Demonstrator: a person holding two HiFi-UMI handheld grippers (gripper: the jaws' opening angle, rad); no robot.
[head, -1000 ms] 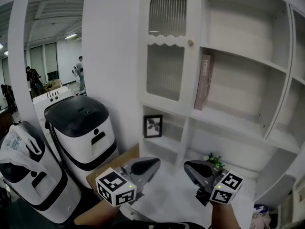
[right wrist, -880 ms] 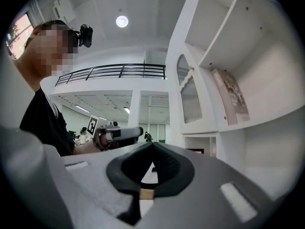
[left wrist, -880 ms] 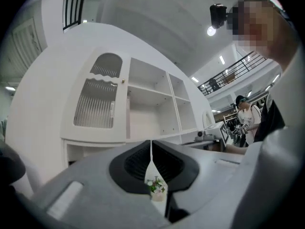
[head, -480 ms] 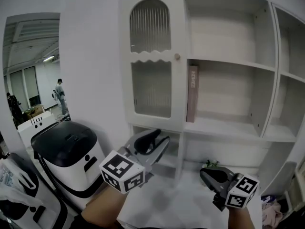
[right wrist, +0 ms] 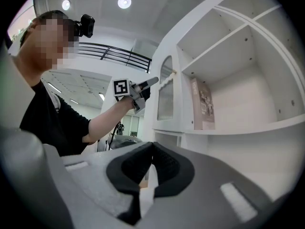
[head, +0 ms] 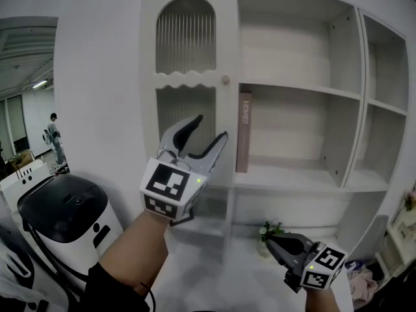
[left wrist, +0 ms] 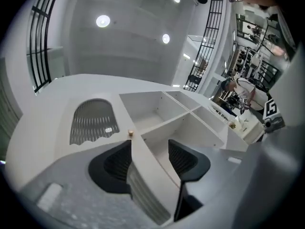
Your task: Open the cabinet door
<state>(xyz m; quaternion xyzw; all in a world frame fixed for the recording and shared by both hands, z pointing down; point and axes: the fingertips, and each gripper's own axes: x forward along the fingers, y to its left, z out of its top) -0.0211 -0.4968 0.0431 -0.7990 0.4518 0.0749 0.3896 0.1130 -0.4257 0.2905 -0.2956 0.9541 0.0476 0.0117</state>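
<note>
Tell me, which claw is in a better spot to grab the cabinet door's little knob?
Left. The left claw is up in front of the cabinet door, just below the knob, jaws opening and holding nothing. The right claw hangs low and shut, far below.

Counted: cabinet door (head: 187,80), one; knob (head: 225,80), one; upright book (head: 244,132), one; small plant (head: 270,230), one; black-lidded machine (head: 62,207), one in full, lower left; distant person (head: 53,135), one.
</note>
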